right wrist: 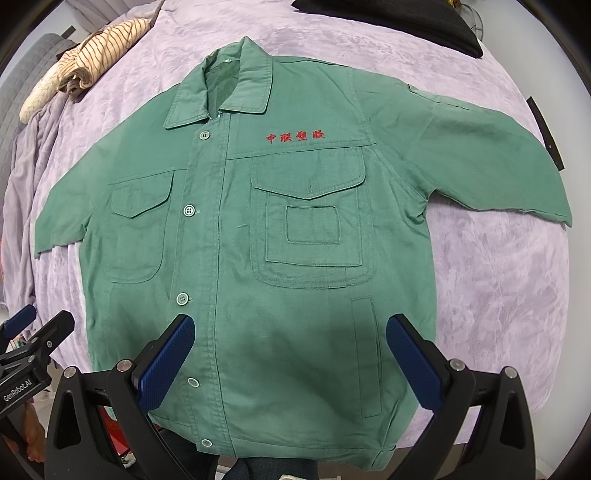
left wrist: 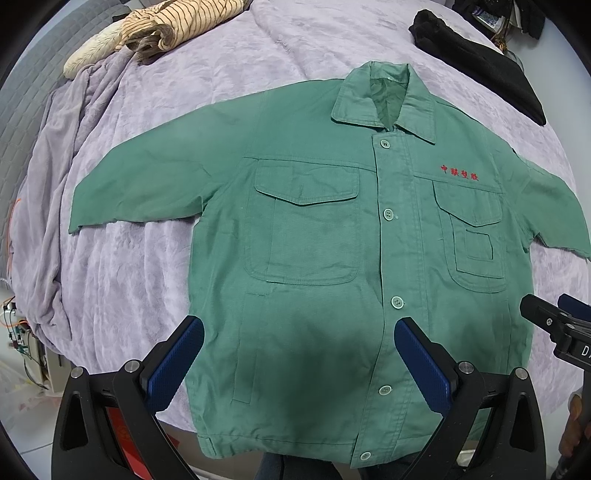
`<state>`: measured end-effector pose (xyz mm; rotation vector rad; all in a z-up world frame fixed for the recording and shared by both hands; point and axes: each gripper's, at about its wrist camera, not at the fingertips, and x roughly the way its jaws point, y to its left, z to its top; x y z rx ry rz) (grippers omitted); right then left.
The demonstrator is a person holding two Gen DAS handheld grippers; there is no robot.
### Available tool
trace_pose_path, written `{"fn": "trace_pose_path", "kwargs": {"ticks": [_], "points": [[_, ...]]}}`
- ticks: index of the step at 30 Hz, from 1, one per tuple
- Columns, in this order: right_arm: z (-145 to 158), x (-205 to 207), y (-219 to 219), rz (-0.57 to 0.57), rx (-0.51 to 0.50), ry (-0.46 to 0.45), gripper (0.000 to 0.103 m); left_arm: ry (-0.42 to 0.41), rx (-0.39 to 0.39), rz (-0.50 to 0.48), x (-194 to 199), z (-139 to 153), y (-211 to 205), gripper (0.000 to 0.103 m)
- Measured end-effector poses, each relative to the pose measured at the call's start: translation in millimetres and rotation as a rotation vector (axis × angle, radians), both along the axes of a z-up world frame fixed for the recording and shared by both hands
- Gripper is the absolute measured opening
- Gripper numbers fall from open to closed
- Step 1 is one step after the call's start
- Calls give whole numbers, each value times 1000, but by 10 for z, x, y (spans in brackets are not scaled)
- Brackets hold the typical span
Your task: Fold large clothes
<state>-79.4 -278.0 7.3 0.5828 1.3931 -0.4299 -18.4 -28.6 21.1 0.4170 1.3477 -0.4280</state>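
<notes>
A green work jacket (left wrist: pixel 314 258) (right wrist: pixel 258 258) lies flat and buttoned, front up, on a lilac bedspread (left wrist: pixel 155 258), both short sleeves spread out sideways and the collar away from me. Red embroidered characters sit on its chest. My left gripper (left wrist: pixel 299 354) hovers open above the jacket's lower left front, nothing between its blue pads (left wrist: pixel 177 362). Over the lower right front, my right gripper (right wrist: pixel 290 350) is open too and holds nothing. Each gripper shows at the edge of the other's view.
A striped beige garment (left wrist: pixel 173 26) (right wrist: pixel 96 51) lies bunched at the bed's far left. A black garment (left wrist: pixel 480 62) (right wrist: pixel 406 18) lies at the far right. The bedspread hangs in folds off the left side (left wrist: pixel 48 221). The bed's near edge runs under the jacket hem.
</notes>
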Motion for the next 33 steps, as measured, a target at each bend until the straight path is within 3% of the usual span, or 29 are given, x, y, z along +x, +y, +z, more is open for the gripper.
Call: {"fn": "trace_pose_path", "kwargs": {"ticks": [33], "points": [[-23, -56, 3, 7, 24, -32, 103, -29, 19, 14, -109, 78, 27, 103]]}}
